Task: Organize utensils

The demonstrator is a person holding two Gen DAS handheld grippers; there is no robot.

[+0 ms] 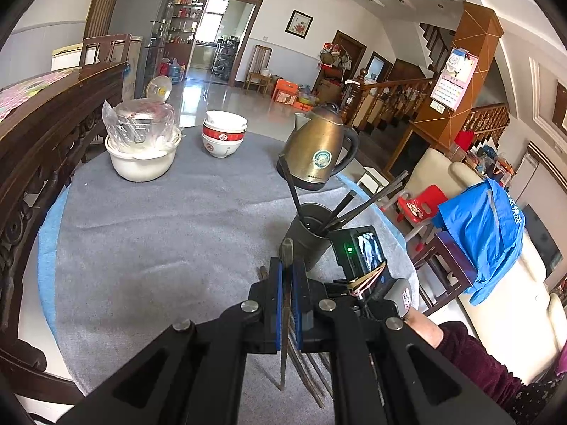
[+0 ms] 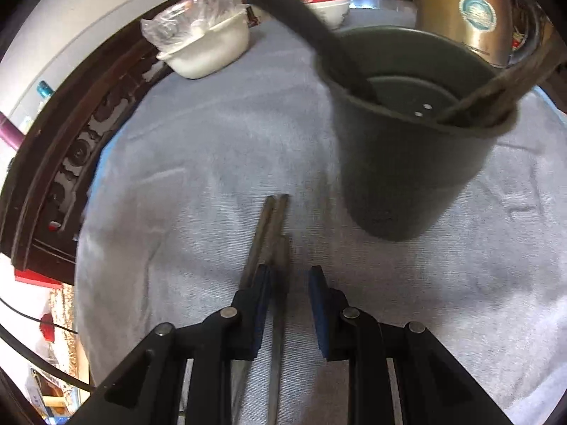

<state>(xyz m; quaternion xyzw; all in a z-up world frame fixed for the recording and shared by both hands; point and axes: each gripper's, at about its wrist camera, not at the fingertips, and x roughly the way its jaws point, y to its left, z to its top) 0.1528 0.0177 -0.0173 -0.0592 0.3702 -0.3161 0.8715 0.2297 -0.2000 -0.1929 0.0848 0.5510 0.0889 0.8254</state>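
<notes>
My left gripper [image 1: 290, 272] is shut on a dark chopstick [image 1: 286, 304], held above the grey cloth, its top end close to a dark grey holder cup [image 1: 307, 237] that holds several chopsticks [image 1: 358, 205]. More loose chopsticks [image 1: 308, 364] lie on the cloth below it. In the right wrist view my right gripper [image 2: 290, 283] is open, low over the cloth, its pads on either side of loose chopsticks [image 2: 271, 233] lying there. The holder cup [image 2: 411, 163] stands just ahead to the right, with chopsticks [image 2: 319, 24] leaning in it.
A brass kettle [image 1: 319, 148] stands behind the cup. Stacked red-and-white bowls [image 1: 224, 138] and a white pot with a plastic-wrapped metal pot [image 1: 141, 141] stand at the back. A carved dark wood rail [image 1: 42, 148] borders the left. The table edge falls away on the right.
</notes>
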